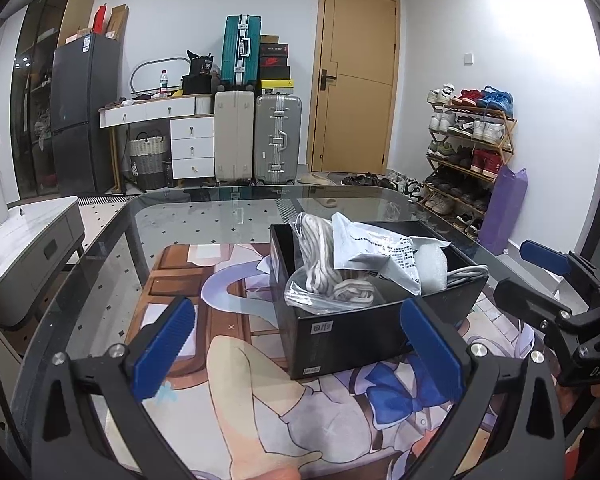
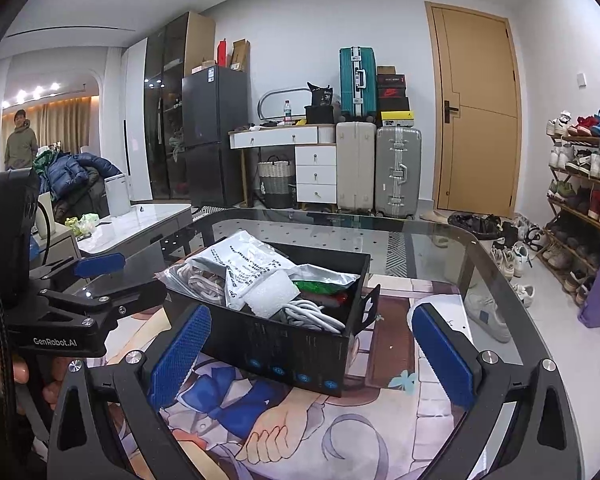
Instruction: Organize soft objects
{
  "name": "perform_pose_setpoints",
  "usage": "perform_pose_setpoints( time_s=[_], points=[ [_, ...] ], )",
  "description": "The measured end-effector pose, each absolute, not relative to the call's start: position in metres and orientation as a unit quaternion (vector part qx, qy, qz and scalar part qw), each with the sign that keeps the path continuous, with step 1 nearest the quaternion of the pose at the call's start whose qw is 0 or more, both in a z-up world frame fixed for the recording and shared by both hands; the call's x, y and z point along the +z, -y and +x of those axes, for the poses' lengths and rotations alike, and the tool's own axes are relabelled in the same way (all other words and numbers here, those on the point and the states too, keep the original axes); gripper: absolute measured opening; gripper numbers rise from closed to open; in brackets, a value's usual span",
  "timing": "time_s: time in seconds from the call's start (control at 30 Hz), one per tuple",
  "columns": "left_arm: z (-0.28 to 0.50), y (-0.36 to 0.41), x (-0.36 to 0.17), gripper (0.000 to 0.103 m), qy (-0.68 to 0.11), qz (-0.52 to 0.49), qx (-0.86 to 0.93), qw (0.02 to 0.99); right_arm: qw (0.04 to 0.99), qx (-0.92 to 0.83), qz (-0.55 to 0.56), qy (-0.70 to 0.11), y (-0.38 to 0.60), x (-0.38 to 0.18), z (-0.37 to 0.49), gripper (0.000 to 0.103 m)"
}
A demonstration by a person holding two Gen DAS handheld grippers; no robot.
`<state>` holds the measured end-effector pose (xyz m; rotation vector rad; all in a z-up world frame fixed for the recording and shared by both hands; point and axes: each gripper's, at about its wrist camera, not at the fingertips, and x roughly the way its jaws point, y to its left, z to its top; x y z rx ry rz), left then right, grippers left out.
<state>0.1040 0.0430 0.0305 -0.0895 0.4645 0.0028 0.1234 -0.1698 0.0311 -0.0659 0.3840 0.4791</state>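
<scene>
Blue-padded fingers of the left gripper (image 1: 296,354) stand spread wide at the bottom of the left wrist view, holding nothing, hovering low over the printed mat (image 1: 204,320) that covers the glass counter (image 1: 204,216). Just ahead of them, slightly to the right, sits the black box (image 1: 340,332), its near corner between the two pads but not touched by either. Inside the box lie a clear bag of grey-white cord (image 1: 324,276), a crumpled white printed bag (image 1: 384,256), a piece of white foam (image 1: 432,268) and a white cable (image 1: 468,272). The right gripper (image 2: 310,354) is likewise wide open and empty, level with the counter; in its view the box (image 2: 284,356) lies just ahead, its front wall near the left pad with a gap showing. A green-and-red packet (image 2: 324,284) shows among the contents from this side. Each gripper appears at the edge of the other's view, both beside the box, held roughly level and pointing across the counter toward the suitcases (image 1: 256,140) and door (image 1: 356,80).
</scene>
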Motion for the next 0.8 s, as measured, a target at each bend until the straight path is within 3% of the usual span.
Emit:
perform_pose_setpoints(
  time_s=[0.8],
  points=[
    [0.0998, -0.0460, 0.0305, 0.103, -0.219, -0.052, -0.001, 0.974, 0.954, 0.236, -0.035, -0.181, 0.1675, 0.0314, 0.1195, 0.102]
  ],
)
